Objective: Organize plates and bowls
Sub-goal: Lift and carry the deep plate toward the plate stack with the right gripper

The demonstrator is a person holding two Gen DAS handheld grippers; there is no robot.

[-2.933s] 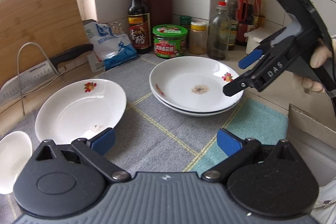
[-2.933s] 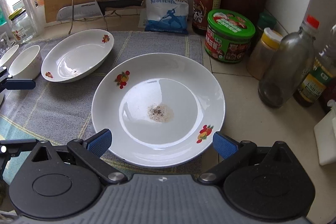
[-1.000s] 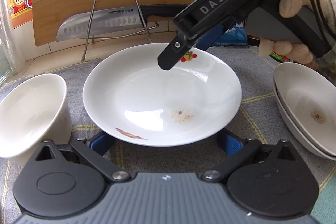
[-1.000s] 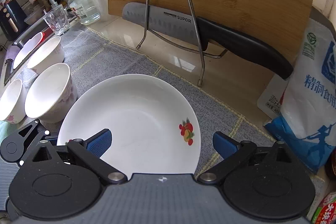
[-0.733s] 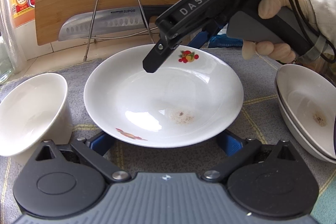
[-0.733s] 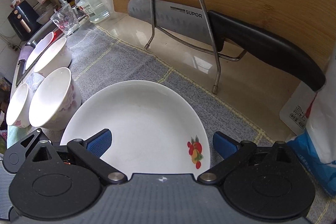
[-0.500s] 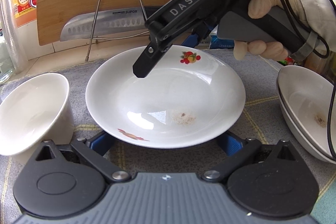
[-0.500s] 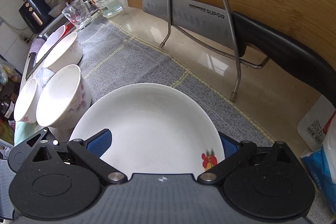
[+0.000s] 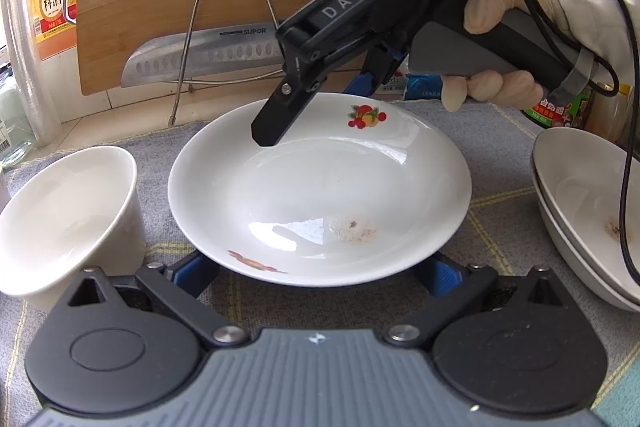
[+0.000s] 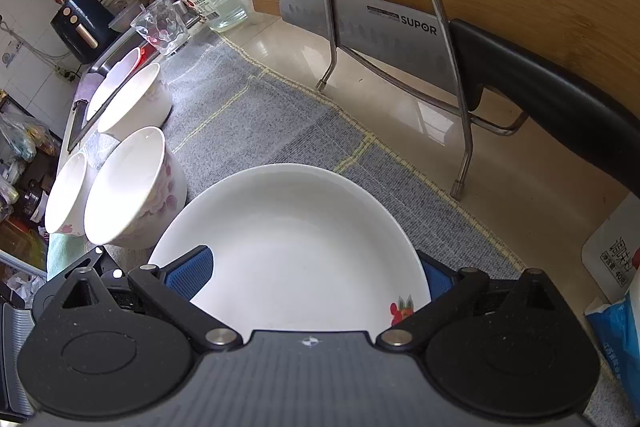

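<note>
A: Tongs?
B: Right gripper (image 10: 314,273) spread wide over the plate's (image 9: 320,195) far rim; left gripper (image 9: 318,273) wide too, pads low beside the near rim. Nothing held; plate's on the mat (image 9: 492,135).
A: Tip?
B: Pinch the rim squarely, lift level. Bowl (image 9: 64,215) just left, stacked plates (image 9: 580,203) right — mind both.

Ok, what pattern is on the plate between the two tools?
White plate with small red-and-orange fruit motifs near opposite rims; clearest in the left wrist view.
</note>
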